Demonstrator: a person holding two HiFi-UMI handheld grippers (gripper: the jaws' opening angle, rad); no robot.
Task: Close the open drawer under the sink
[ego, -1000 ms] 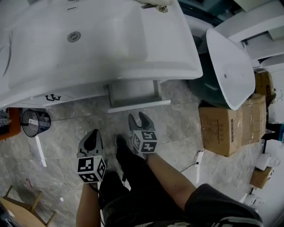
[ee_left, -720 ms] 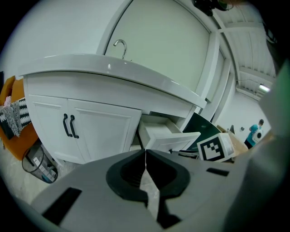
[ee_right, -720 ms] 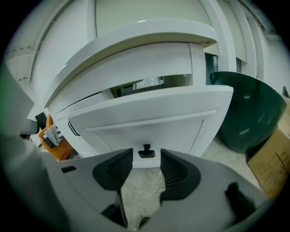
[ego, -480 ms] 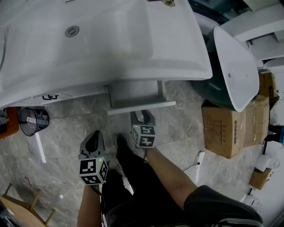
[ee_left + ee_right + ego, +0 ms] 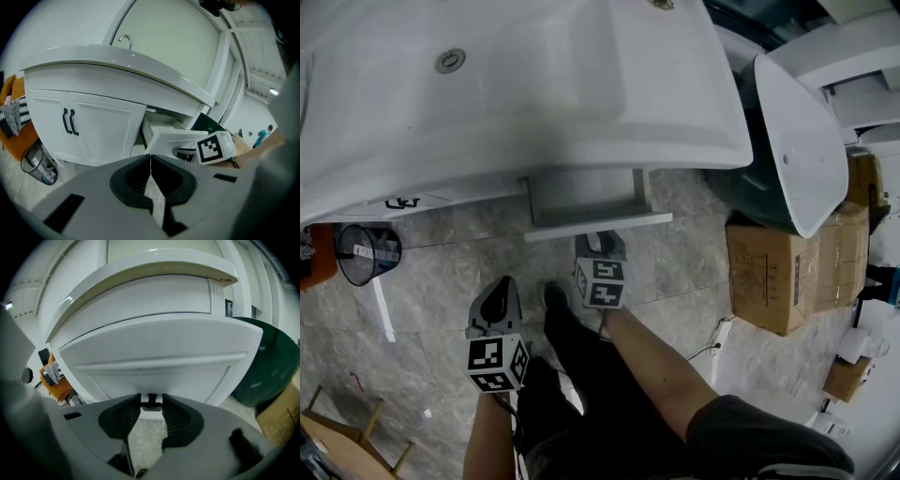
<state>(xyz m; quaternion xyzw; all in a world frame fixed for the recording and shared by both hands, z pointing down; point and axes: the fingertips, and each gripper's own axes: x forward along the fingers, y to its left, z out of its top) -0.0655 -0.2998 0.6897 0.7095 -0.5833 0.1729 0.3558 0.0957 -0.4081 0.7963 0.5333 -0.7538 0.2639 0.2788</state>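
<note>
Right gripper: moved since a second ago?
Yes. Right gripper moved up-frame to the drawer front; jaws closing, knob between them.

You have one sink [image 5: 534, 84] in front of you, with one drain [image 5: 450, 62] in its bowl and one faucet [image 5: 124, 41] at its back. Under it you can count one open drawer [image 5: 591, 202] carrying one small dark handle [image 5: 151, 401], and two cabinet doors [image 5: 79, 129] bearing two black pulls [image 5: 68, 122] side by side. On the floor you have one wire wastebasket [image 5: 364, 255]. To your right you have one dark green tub [image 5: 741, 192] with one white oval basin [image 5: 802, 141] against it. Count at least three cardboard boxes [image 5: 769, 272]; that pile is too crowded for a firm number.
</note>
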